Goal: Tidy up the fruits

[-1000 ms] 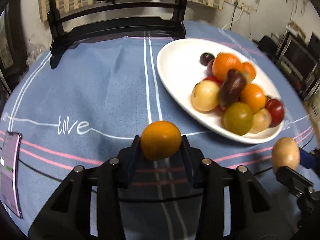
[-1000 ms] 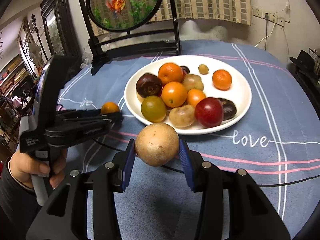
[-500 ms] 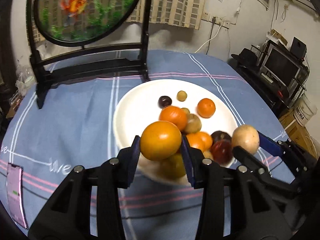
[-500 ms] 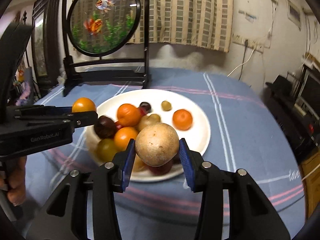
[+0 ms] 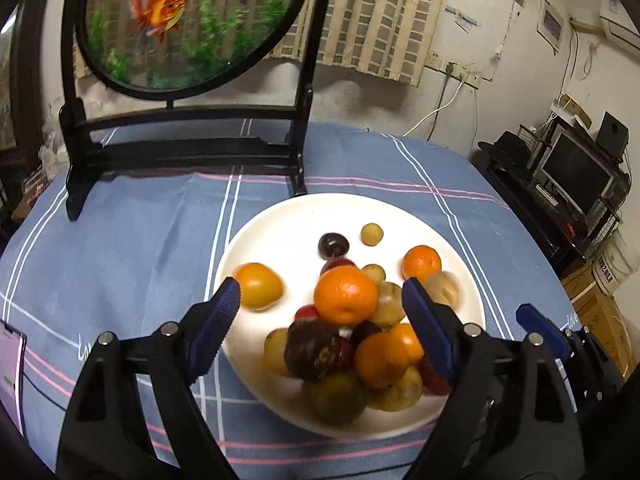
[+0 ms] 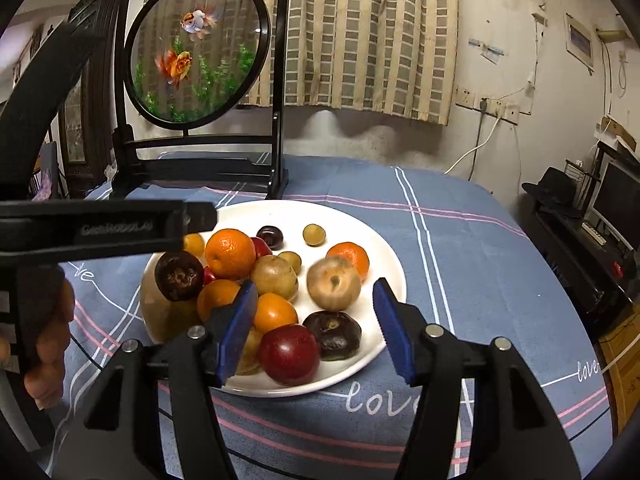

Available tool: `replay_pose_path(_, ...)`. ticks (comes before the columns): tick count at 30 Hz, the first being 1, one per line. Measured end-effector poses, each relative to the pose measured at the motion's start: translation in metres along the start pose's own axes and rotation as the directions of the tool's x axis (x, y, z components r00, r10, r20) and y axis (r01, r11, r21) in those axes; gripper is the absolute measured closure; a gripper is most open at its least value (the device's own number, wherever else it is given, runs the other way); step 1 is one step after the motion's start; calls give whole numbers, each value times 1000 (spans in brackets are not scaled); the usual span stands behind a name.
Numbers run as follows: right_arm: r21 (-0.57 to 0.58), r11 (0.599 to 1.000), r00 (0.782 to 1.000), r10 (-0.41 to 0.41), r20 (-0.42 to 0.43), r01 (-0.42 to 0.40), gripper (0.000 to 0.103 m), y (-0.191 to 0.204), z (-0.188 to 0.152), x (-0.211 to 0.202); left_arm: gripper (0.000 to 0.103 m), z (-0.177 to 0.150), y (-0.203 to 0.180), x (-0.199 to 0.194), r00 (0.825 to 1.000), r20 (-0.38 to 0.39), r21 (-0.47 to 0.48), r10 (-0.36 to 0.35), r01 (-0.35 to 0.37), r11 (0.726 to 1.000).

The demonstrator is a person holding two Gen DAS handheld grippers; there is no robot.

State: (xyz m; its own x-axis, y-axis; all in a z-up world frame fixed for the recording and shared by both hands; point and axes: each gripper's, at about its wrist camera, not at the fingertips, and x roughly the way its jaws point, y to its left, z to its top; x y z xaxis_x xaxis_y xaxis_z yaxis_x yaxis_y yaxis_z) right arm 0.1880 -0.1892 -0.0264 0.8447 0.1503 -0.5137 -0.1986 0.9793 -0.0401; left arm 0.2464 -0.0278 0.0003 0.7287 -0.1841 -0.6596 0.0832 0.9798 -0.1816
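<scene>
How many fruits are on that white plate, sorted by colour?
Orange fruits: 5
Dark purple fruits: 3
Red fruits: 3
Tan, yellow or green fruits: 7
Total: 18, as far as the partly blurred pile shows; it may hide more.

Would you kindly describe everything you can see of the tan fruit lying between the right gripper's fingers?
The tan fruit is round, pale brown and matt, with a darker dimple facing the camera; it looks slightly blurred. It sits on the white plate, in front of an orange mandarin and behind a dark purple fruit. The right gripper has just been opening, and its blue pads stand clear of it.
</scene>
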Motion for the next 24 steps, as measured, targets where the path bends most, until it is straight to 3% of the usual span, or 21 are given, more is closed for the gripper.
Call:
replay_pose_path(11,119,992,998,49,-34,-45,41,-16,-11,-35,14,-24,24,-43,1000,5,-31,10,-10,999)
replay_pose_path(18,150,988,996,49,-79,-36,41,-17,-43,-56,14,-66,21,-63,1000,-16,-13,26,-27,1000)
replay_pose_path(24,132,990,994,65,-88,-53,41,-10,-49,-63,14,-91,19,-69,998,-39,8,46,-46,999)
